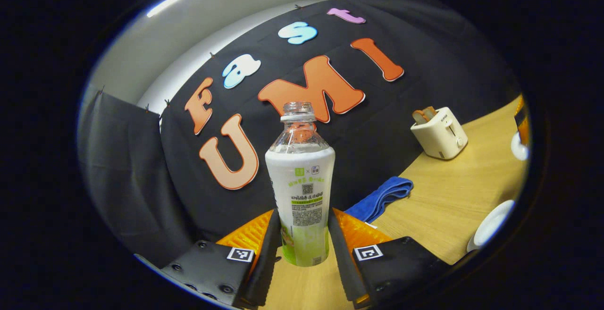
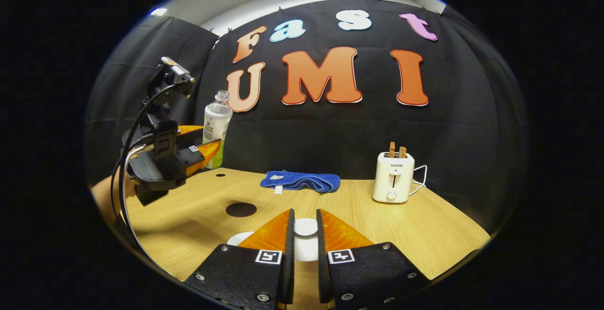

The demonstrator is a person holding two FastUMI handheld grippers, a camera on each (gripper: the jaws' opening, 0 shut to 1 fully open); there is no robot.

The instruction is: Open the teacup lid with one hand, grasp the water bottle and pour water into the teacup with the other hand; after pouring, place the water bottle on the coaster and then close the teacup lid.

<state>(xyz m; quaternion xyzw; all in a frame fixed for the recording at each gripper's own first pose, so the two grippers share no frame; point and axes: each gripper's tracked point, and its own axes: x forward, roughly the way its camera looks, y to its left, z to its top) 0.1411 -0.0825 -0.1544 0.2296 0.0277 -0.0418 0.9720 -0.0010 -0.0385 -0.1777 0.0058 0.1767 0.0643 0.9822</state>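
Note:
An uncapped water bottle (image 1: 302, 192) with a white and green label stands upright between my left gripper's (image 1: 303, 213) fingers, which press on its lower sides. The right gripper view shows that bottle (image 2: 216, 126) at the table's far left, held by the left gripper (image 2: 211, 141) and a hand. My right gripper (image 2: 305, 215) is shut on the knob of the white teacup lid (image 2: 306, 229). A white rim of the teacup or its saucer (image 2: 239, 238) shows beside the gripper's left finger. A dark round coaster (image 2: 240, 209) lies on the table between the two grippers.
A folded blue towel (image 2: 300, 180) lies near the back wall, and a cream toaster (image 2: 393, 177) with toast in it stands to its right, its cord trailing behind. In the left gripper view the towel (image 1: 380, 196), the toaster (image 1: 440, 133) and a white dish edge (image 1: 493, 222) show.

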